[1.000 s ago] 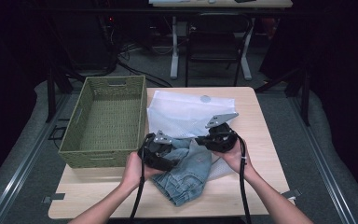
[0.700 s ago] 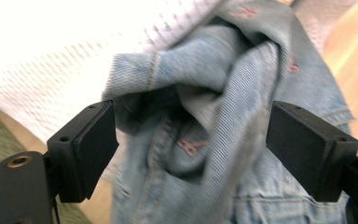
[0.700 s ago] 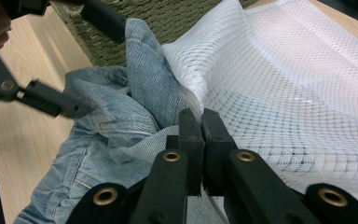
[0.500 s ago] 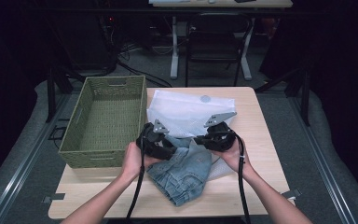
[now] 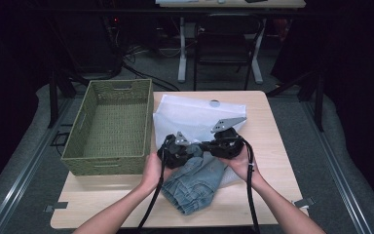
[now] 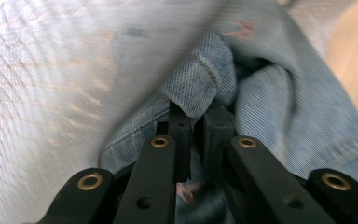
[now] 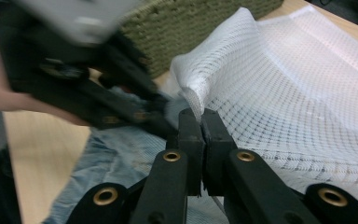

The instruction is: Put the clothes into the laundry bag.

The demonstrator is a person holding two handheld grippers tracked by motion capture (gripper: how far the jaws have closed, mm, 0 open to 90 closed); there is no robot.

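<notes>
At table centre: left gripper (image 6: 193, 116) jaws just closed onto jeans (image 6: 279, 107) hem; right gripper (image 7: 200, 119) jaws pinch mesh bag (image 7: 307, 88) edge.

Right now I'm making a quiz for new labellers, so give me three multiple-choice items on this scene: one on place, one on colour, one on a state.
1. Where does the basket stand?
A. left part of the table
B. on the floor
C. on the chair

2. What colour is the mesh bag?
A. red
B. white
C. black

3. What do the left tongs do?
A. hang open over the basket
B. lie flat on the table
C. pinch a fold of the jeans

Answers: 1 A, the high view shows it beside the bag; 2 B, white netting in the right gripper view; 3 C, the jaws, just closed, press denim.
</notes>
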